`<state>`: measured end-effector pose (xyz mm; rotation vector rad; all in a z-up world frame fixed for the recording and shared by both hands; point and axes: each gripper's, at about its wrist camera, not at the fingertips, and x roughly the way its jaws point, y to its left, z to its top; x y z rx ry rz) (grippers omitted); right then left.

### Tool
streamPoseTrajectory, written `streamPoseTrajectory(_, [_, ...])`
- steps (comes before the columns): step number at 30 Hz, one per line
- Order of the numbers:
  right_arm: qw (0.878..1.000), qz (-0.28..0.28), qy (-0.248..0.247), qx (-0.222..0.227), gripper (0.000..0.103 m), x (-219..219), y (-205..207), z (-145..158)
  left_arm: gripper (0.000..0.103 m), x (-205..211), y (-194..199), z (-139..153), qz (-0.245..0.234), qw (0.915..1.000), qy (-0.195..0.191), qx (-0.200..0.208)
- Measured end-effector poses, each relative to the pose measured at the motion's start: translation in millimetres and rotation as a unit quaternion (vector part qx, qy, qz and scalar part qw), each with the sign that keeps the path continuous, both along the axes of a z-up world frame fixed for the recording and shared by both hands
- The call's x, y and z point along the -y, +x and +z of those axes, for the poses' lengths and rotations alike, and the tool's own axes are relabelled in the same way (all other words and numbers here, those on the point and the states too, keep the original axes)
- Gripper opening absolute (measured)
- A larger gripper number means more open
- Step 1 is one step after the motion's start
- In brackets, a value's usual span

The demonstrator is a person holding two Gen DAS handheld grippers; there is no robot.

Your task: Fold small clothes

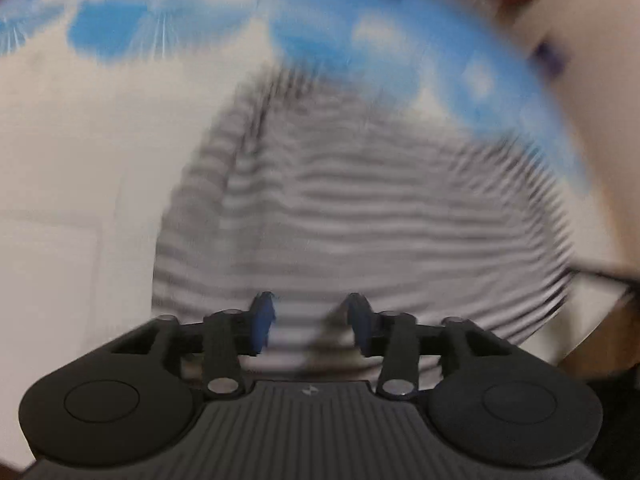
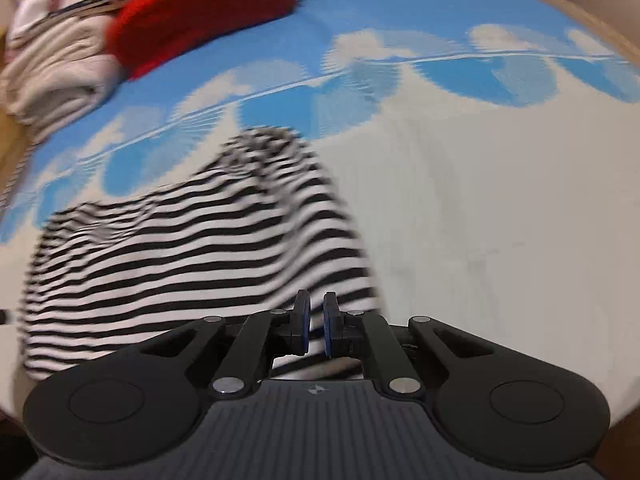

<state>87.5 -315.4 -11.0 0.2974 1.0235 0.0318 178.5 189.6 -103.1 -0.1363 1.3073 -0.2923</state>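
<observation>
My left claw (image 1: 310,322) has its blue pads (image 1: 262,320) set well apart, with nothing clamped between them. The striped garment (image 1: 340,220) fills the centre of the left wrist view directly ahead of the claw; its near edge runs under the open gap. This view is blurred, so I cannot tell whether the pads touch the fabric.

My right claw (image 2: 316,320) has its pads (image 2: 300,318) drawn almost together, with a narrow slit between them. Striped cloth shows behind and below that slit, but I cannot tell whether any of it is pinched. In the right wrist view the striped garment (image 2: 192,256) spreads from the claw toward centre left, rumpled and raised at its far end.

The garment lies on a blue-and-white patterned cover (image 2: 480,160). A red item (image 2: 200,8) and a beige folded pile (image 2: 52,68) sit at upper left of the right wrist view, well apart from the garment
</observation>
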Motion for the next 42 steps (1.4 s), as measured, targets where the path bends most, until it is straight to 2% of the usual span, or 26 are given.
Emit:
streamPoseTrajectory(1, [1.000, 0.013, 0.008, -0.013, 0.006, -2, 0, -5, 0.053, 6, 3, -10, -0.006, 0.9993, 0.029, -0.022])
streamPoseTrajectory(2, [0.999, 0.024, 0.002, -0.042, 0.006, -6, 4, -16, 0.053, 9, 6, -13, -0.003, 0.9991, 0.033, -0.028])
streamPoseTrajectory(4, [0.992, 0.029, -0.049, -0.115, 0.006, -11, 11, -41, 0.052, 7, 15, -1, 0.024, 0.9994, 0.027, 0.000])
streamPoseTrajectory(5, [0.990, 0.030, -0.059, -0.128, 0.006, -10, 13, -47, 0.052, 3, 17, 7, 0.045, 0.9986, 0.021, 0.018])
streamPoseTrajectory(8, [0.995, 0.006, -0.047, -0.092, 0.007, -8, 17, -32, 0.052, 0, 24, 28, 0.076, 0.9942, -0.034, 0.068])
streamPoseTrajectory(9, [0.996, 0.004, -0.039, -0.077, 0.007, -8, 17, -27, 0.052, 4, 27, 33, 0.082, 0.9926, -0.041, 0.080])
streamPoseTrajectory(11, [0.999, 0.005, -0.017, -0.047, 0.009, -10, 17, -17, 0.052, 12, 36, 31, 0.089, 0.9922, -0.036, 0.080])
streamPoseTrajectory(13, [0.999, 0.007, -0.015, -0.035, 0.014, -13, 27, -17, 0.052, 19, 48, 24, 0.096, 0.9932, -0.020, 0.062])
streamPoseTrajectory(15, [0.999, 0.009, -0.027, -0.046, 0.022, -18, 39, -24, 0.052, 26, 57, 7, 0.109, 0.9934, 0.024, 0.025])
streamPoseTrajectory(17, [0.995, 0.006, -0.056, -0.083, 0.024, -25, 43, -36, 0.059, 31, 63, -6, 0.128, 0.9904, 0.052, -0.001])
streamPoseTrajectory(18, [0.991, 0.002, -0.074, -0.111, 0.024, -26, 46, -45, 0.059, 33, 64, -2, 0.141, 0.9884, 0.056, 0.006])
streamPoseTrajectory(19, [0.990, -0.003, -0.078, -0.117, 0.024, -27, 42, -45, 0.057, 36, 64, 5, 0.145, 0.9872, 0.060, 0.027])
streamPoseTrajectory(21, [0.992, -0.010, -0.078, -0.096, 0.024, -30, 45, -38, 0.057, 50, 62, 27, 0.131, 0.9857, 0.055, 0.090])
streamPoseTrajectory(23, [0.995, -0.003, -0.075, -0.060, 0.024, -36, 47, -26, 0.057, 63, 59, 39, 0.108, 0.9868, 0.009, 0.120])
streamPoseTrajectory(25, [0.998, 0.003, -0.062, -0.028, 0.025, -42, 48, -17, 0.057, 79, 57, 40, 0.077, 0.9898, -0.035, 0.115])
streamPoseTrajectory(26, [0.998, 0.007, -0.055, -0.019, 0.026, -45, 49, -14, 0.057, 90, 57, 37, 0.055, 0.9921, -0.046, 0.103])
streamPoseTrajectory(27, [0.999, 0.011, -0.049, -0.017, 0.027, -47, 50, -14, 0.057, 101, 59, 33, 0.034, 0.9945, -0.042, 0.090])
streamPoseTrajectory(29, [0.998, 0.016, -0.051, -0.030, 0.033, -53, 54, -18, 0.058, 122, 62, 19, -0.006, 0.9980, 0.005, 0.063])
streamPoseTrajectory(30, [0.997, 0.017, -0.062, -0.047, 0.034, -55, 56, -23, 0.057, 128, 63, 11, -0.015, 0.9980, 0.033, 0.051])
streamPoseTrajectory(31, [0.994, 0.018, -0.077, -0.070, 0.034, -57, 57, -30, 0.057, 130, 62, 6, -0.010, 0.9982, 0.042, 0.043])
streamPoseTrajectory(32, [0.991, 0.017, -0.091, -0.093, 0.036, -57, 58, -38, 0.057, 130, 64, 6, 0.002, 0.9985, 0.038, 0.041])
streamPoseTrajectory(33, [0.991, 0.013, -0.091, -0.096, 0.036, -56, 58, -38, 0.057, 128, 64, 9, 0.019, 0.9983, 0.030, 0.047])
streamPoseTrajectory(36, [0.993, 0.002, -0.079, -0.082, 0.037, -51, 55, -32, 0.057, 116, 57, 30, 0.044, 0.9956, 0.014, 0.082])
streamPoseTrajectory(39, [0.995, -0.007, -0.073, -0.065, 0.037, -42, 48, -25, 0.057, 105, 49, 42, 0.031, 0.9955, -0.016, 0.088])
streamPoseTrajectory(42, [0.996, -0.012, -0.070, -0.061, 0.038, -31, 43, -22, 0.057, 100, 41, 30, -0.007, 0.9983, 0.004, 0.057])
